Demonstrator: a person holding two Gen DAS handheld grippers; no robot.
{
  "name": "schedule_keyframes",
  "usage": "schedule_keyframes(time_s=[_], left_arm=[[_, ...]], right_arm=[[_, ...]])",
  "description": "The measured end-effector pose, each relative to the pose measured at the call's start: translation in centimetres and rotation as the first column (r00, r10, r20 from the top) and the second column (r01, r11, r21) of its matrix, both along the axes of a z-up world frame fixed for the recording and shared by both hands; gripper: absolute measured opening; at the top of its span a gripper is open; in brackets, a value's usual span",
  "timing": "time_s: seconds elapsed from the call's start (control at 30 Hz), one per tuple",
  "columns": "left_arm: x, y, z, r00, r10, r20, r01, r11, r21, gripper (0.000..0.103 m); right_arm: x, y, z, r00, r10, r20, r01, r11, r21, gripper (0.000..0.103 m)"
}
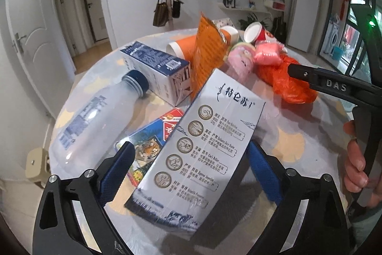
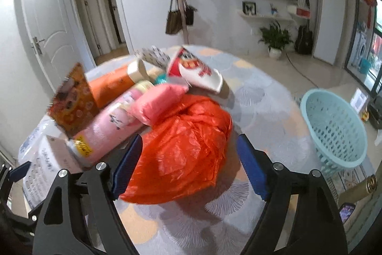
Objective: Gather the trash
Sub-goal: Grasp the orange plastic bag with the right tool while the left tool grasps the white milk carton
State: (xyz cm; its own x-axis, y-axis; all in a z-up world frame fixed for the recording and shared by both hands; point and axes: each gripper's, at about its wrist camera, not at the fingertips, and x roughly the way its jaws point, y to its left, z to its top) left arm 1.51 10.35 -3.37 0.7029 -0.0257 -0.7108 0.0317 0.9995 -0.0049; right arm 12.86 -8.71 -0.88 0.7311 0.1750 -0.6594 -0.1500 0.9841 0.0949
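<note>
Surface: round table (image 1: 286,133), covered by a pale cloth printed with grey and yellow fan shapes.
Left area: clear plastic bottle (image 1: 95,116) with dark blue cap, laid on its side.
Beside bottle: blue-and-white carton (image 1: 157,68), laid flat.
Near edge: tiger-printed packet (image 1: 152,145), flat, partly covered by a white milk carton (image 1: 198,145).
Centre: orange plastic bag (image 2: 186,149), crumpled.
Right edge: light-blue perforated basket (image 2: 334,130), tilted.

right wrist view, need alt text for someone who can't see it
The open right gripper straddles a crumpled orange plastic bag on a round table piled with cartons, cups and wrappers. A light blue basket stands at the table's right edge.
</note>
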Motion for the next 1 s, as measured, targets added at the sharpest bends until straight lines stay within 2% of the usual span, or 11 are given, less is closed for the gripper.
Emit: schedule_keyframes(time_s=[0.07, 0.2, 0.27, 0.33, 0.43, 0.57, 0.63, 0.73, 0.9, 1.0], left_arm=[[0.2, -0.2, -0.3, 1.0, -0.001, -0.009, 0.001, 1.0, 0.008, 0.077], [0.1, -0.6, -0.4, 1.0, -0.003, -0.01, 0.004, 1.0, 0.029, 0.07], [-0.2, -0.6, -0.1, 1.0, -0.008, -0.004, 0.008, 1.0, 0.015, 0.059], [-0.3, -0.6, 0.4, 1.0, -0.009, -0.001, 0.009, 1.0, 0.004, 0.056], [-0.6, -0.9, 1.1, 1.0, -0.007, 0.03, 0.007, 1.0, 0.012, 0.054], [-1.4, -1.6, 2.3, 0.998, -0.013, 0.062, 0.012, 1.0, 0.014, 0.053], [-1.8, -1.9, 3.0, 0.996, -0.021, 0.087, 0.021, 1.0, 0.0, 0.052], [-2.2, -2.6, 4.1, 0.993, -0.035, 0.115, 0.036, 0.999, -0.005, 0.052], [-2.3, -4.3, 5.8, 0.984, -0.073, 0.161, 0.079, 0.997, -0.027, 0.052], [-1.9, -5.9, 6.8, 0.976, -0.101, 0.193, 0.108, 0.994, -0.028, 0.052]], right_arm=[[0.7, -0.3, -0.7, 0.999, -0.013, -0.039, 0.013, 1.0, 0.01, 0.077], [1.7, -0.9, -1.5, 0.994, -0.018, -0.106, 0.022, 0.999, 0.034, 0.079], [2.1, -1.0, -1.7, 0.991, -0.009, -0.13, 0.015, 0.999, 0.043, 0.079], [2.3, -0.9, -1.9, 0.989, 0.009, -0.144, -0.002, 0.999, 0.051, 0.078], [2.2, -0.6, -2.0, 0.989, 0.035, -0.143, -0.028, 0.998, 0.047, 0.057], [1.5, -0.9, -1.6, 0.994, 0.012, -0.111, -0.005, 0.998, 0.068, 0.03], [1.1, -1.6, -1.2, 0.996, -0.005, -0.093, 0.013, 0.996, 0.083, 0.024], [0.2, -2.8, -0.5, 0.998, -0.032, -0.058, 0.037, 0.995, 0.097, 0.021], [-1.7, -4.9, 2.0, 0.996, -0.084, 0.042, 0.08, 0.993, 0.091, 0.021], [-2.2, -6.3, 3.4, 0.993, -0.094, 0.072, 0.087, 0.992, 0.095, 0.021]])
